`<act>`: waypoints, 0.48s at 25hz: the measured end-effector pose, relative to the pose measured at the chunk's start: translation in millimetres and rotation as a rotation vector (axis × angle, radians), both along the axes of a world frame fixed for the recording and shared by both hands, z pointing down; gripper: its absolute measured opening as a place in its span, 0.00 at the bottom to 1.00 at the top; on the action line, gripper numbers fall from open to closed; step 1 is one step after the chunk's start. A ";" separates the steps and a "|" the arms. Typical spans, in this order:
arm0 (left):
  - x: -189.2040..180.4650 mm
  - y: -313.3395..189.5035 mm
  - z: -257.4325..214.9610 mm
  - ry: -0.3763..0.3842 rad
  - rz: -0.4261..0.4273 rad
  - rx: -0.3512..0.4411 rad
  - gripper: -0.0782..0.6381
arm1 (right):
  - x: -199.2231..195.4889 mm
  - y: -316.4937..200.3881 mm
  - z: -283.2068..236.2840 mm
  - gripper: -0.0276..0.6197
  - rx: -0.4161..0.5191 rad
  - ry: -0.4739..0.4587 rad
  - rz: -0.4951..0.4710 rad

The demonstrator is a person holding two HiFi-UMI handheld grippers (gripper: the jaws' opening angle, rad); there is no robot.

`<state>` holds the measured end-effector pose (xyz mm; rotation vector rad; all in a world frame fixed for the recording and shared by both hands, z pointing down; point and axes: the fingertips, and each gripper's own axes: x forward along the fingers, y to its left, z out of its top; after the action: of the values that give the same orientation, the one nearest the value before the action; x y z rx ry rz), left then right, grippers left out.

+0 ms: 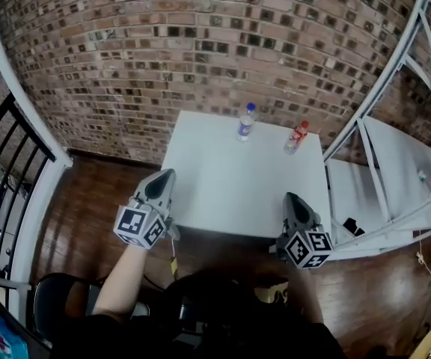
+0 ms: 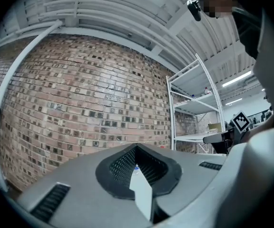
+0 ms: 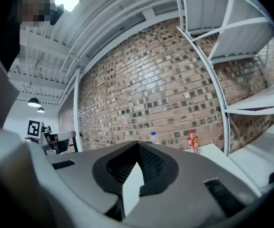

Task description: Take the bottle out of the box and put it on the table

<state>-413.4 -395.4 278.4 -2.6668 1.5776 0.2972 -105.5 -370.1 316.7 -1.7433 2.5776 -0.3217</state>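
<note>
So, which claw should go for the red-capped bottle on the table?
Right, probably. The red-capped bottle stands far right on the table, nearly straight ahead of the right claw; the left claw sits nearer the blue-capped bottle. Both are shut and empty.

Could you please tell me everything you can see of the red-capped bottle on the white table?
The red-capped bottle looks like plastic, with a red and white label and its cap on. It stands upright near the far right corner of the white table, apart from the blue-capped bottle to its left. Nothing else touches it.
</note>
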 end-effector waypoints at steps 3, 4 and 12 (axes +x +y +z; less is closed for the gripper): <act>-2.0 2.6 4.0 0.023 -0.017 -0.012 0.12 | 9.9 3.4 2.6 0.05 0.005 0.002 -0.009; -2.5 3.2 5.3 0.033 -0.025 -0.015 0.12 | 13.3 3.6 4.8 0.05 -0.004 -0.005 -0.009; 22.8 10.0 5.0 0.033 -0.031 0.002 0.12 | 26.7 -3.2 6.6 0.05 -0.024 -0.027 -0.021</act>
<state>-390.6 -385.4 283.4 -2.6468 1.6254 0.3423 -78.8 -373.3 323.2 -1.7077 2.5861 -0.3752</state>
